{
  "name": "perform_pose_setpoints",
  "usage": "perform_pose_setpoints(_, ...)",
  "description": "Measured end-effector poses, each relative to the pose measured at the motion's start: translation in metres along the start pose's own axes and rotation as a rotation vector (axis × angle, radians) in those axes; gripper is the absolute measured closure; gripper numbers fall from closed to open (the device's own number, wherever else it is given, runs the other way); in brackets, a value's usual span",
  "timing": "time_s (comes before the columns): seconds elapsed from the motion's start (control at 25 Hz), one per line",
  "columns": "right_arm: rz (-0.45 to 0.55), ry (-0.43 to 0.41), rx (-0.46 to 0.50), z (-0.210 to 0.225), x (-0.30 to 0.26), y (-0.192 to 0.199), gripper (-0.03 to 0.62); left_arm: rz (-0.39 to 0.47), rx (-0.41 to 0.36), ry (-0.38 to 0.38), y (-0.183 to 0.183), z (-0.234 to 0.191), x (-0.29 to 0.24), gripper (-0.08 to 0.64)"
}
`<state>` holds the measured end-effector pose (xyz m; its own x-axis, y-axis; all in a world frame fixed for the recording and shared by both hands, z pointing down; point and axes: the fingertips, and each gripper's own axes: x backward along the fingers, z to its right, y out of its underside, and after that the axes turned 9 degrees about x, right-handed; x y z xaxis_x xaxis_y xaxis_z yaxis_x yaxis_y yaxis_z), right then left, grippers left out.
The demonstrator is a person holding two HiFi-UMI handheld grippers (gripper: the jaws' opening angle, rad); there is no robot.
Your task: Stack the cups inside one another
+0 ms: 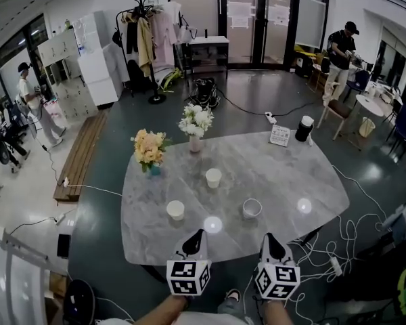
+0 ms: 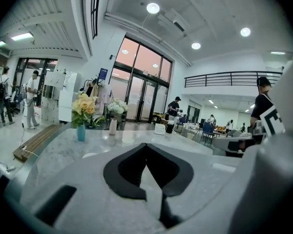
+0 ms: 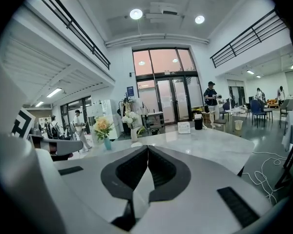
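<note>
Three white cups stand apart on the grey marble table [image 1: 271,171] in the head view: one toward the middle [image 1: 214,177], one at front left [image 1: 176,210] and one at front right [image 1: 252,208]. Both grippers hover at the table's near edge, short of the cups. My left gripper [image 1: 197,235] is shut and holds nothing; its own view shows the dark pads meeting [image 2: 146,146]. My right gripper [image 1: 269,239] is likewise shut and empty, pads together [image 3: 148,148]. The grippers' own bodies hide the cups in both gripper views.
Yellow flowers in a blue vase [image 1: 149,152] and white flowers in a pink vase [image 1: 195,124] stand at the table's far left. A white card [image 1: 280,135] and a black flask [image 1: 304,128] sit at the far right edge. Cables lie on the floor [image 1: 325,249]. People stand far off.
</note>
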<state>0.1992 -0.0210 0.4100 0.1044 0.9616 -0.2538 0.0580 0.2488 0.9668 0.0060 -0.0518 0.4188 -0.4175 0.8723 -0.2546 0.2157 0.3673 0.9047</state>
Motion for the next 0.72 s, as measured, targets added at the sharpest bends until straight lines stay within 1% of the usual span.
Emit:
perform_pose_setpoints(0.2,-0.013,-0.023,-0.001,0.040,-0.017,-0.003,0.584,-0.006,0.007,-0.023,-0.001,0.026,-0.030,0.565)
perform_pose_setpoints(0.32,-0.022,-0.039,-0.010,0.060,-0.029,-0.001,0.584,-0.006,0.022,-0.052,0.001,0.033,-0.043,0.565)
perform_pose_setpoints(0.44,-0.028,-0.069,-0.020,0.069,-0.042,0.000,0.584,-0.010,0.037,-0.091,0.004,0.032,-0.049,0.565)
perform_pose_setpoints(0.6,-0.037,-0.103,-0.039,0.074,-0.057,0.005,0.584,-0.032,0.110,-0.146,0.015,0.022,-0.051,0.565)
perform_pose_setpoints(0.72,-0.050,-0.119,-0.056,0.073,-0.068,0.008,0.584,-0.044,0.110,-0.183,0.019,0.011,-0.055,0.565)
